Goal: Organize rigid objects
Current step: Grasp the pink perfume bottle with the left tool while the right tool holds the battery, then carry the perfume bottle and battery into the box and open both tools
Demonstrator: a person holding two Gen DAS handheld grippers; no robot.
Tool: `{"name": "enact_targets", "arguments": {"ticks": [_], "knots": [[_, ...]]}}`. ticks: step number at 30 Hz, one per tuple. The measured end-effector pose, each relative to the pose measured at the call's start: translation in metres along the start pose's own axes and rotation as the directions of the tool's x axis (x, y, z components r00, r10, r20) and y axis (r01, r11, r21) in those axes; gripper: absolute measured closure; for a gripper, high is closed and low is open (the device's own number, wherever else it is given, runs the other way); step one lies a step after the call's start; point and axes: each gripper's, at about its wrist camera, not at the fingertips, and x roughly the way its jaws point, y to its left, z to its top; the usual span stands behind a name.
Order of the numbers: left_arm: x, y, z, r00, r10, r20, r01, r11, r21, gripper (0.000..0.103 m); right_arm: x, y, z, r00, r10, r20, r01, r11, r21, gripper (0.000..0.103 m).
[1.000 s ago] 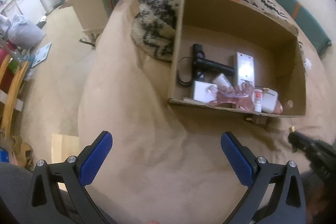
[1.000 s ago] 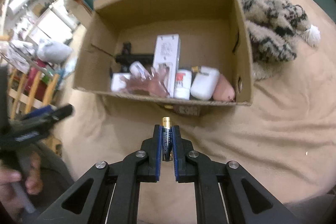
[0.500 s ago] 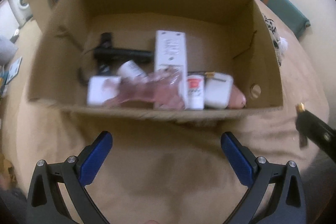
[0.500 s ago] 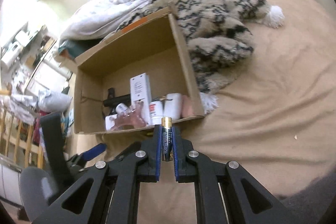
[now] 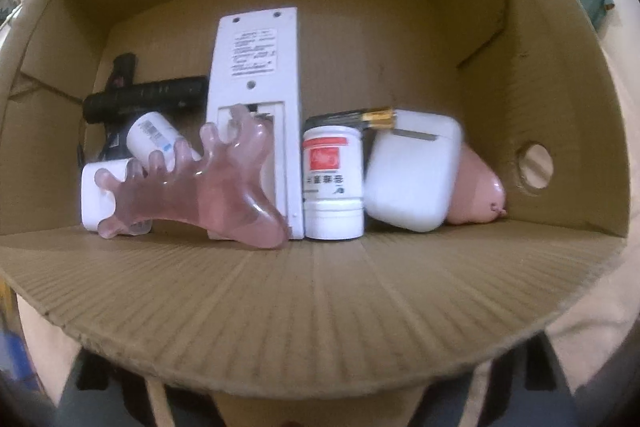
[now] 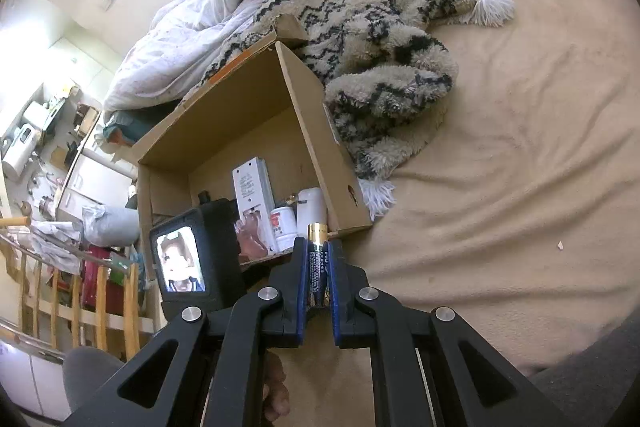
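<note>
Left gripper (image 6: 200,259) has dropped to the cardboard box (image 5: 320,307) rim, fingers unseen, lately narrowing. Right gripper (image 6: 318,267) pinches battery (image 6: 317,259); lower it beside the white bottle (image 5: 333,183).

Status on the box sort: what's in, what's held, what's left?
Done: the brown cardboard box already holds a white remote, a red-labelled white bottle, a pink translucent comb-like piece, a white rounded case and a black tool. In hand: the right gripper is shut on a gold-capped battery, outside the box. Left: drop it in. No other loose items are visible on the beige bedcover.
</note>
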Motion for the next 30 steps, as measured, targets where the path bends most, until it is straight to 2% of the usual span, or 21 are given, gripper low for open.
{"name": "enact_targets", "arguments": {"ticks": [3,6,15,18,23,30], "knots": [[-0.002,0.002,0.001,1.000,-0.002,0.009,0.002,1.000,0.003,0.044,0.002,-0.001,0.000,1.000,-0.001,-0.004,0.001,1.000,0.002,0.092],[-0.009,0.011,-0.001,0.999,0.027,0.021,-0.028,1.000,0.012,0.044,0.003,0.001,0.000,1.000,-0.007,-0.005,0.007,1.000,-0.005,0.092],[-0.051,0.071,-0.009,0.996,0.061,0.066,-0.062,0.998,0.005,0.044,0.006,0.014,-0.004,0.999,-0.050,-0.001,0.050,0.996,-0.068,0.092],[-0.070,0.089,-0.011,0.993,0.076,0.088,-0.076,0.997,-0.005,0.044,0.006,0.022,-0.005,0.999,-0.040,0.002,0.040,0.995,-0.088,0.092],[-0.102,0.110,-0.008,0.990,0.046,0.136,-0.039,0.998,-0.053,0.044,0.004,0.040,-0.005,0.999,-0.026,0.038,0.032,0.988,-0.154,0.092],[-0.150,0.130,-0.015,0.972,0.031,0.233,-0.025,0.999,-0.028,0.044,0.009,0.061,0.000,0.996,-0.064,0.067,0.079,0.959,-0.273,0.092]]}}
